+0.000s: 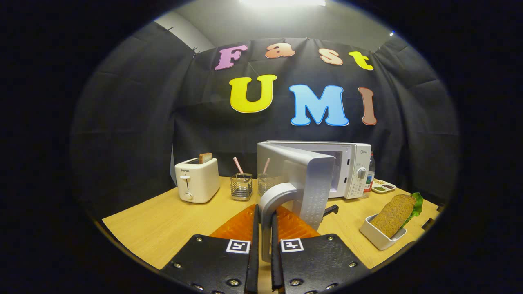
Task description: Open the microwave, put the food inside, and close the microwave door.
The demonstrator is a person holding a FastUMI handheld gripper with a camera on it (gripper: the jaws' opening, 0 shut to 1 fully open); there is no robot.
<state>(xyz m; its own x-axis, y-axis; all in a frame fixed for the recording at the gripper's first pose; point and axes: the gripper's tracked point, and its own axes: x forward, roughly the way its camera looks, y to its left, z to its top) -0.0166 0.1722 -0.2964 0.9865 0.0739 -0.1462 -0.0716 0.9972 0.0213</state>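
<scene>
A white microwave (351, 171) stands at the back of the wooden table, its door (304, 179) swung out toward me, about half open. My gripper (264, 228) is shut on the door's curved handle (271, 200), which runs down between the two fingers. The food is a slice of brown bread with a green leaf (394, 220), leaning in a small white dish (380, 237) to the right of the fingers, in front of the microwave.
A white toaster (197, 179) with a slice in it stands at the back left. Two glass cups with straws (241, 185) sit between toaster and microwave. An orange mat (245, 226) lies under the door. A bottle and a small condiment tray (383, 187) are right of the microwave.
</scene>
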